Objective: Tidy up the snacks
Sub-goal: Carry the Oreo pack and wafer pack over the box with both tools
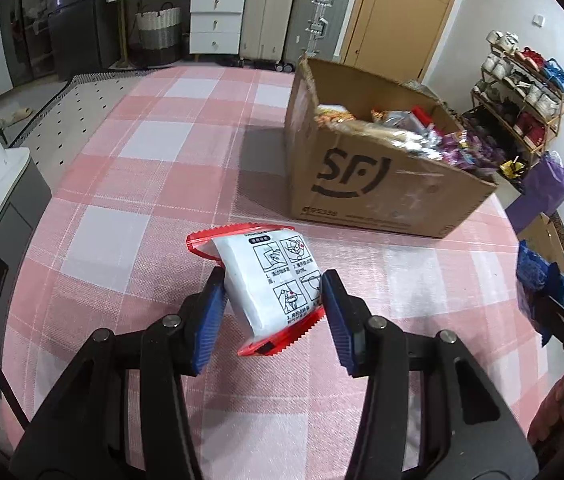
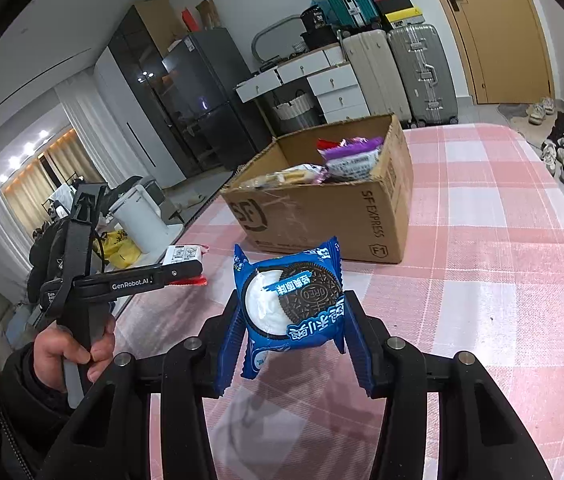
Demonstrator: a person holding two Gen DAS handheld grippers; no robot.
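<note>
Suitcases [image 1: 294,16] (two), shoe rack [image 1: 522,92]

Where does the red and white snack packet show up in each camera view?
Left wrist: red and white packet at lower centre, clamped in the left gripper.
Right wrist: the packet at left of centre, in that gripper's tip.
Shared landmark: the cardboard box on the checked tablecloth.

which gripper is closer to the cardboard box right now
Too close to call. The left gripper, holding the white and red packet, and the right gripper, holding the blue Oreo packet, both hang short of the cardboard box.
</note>
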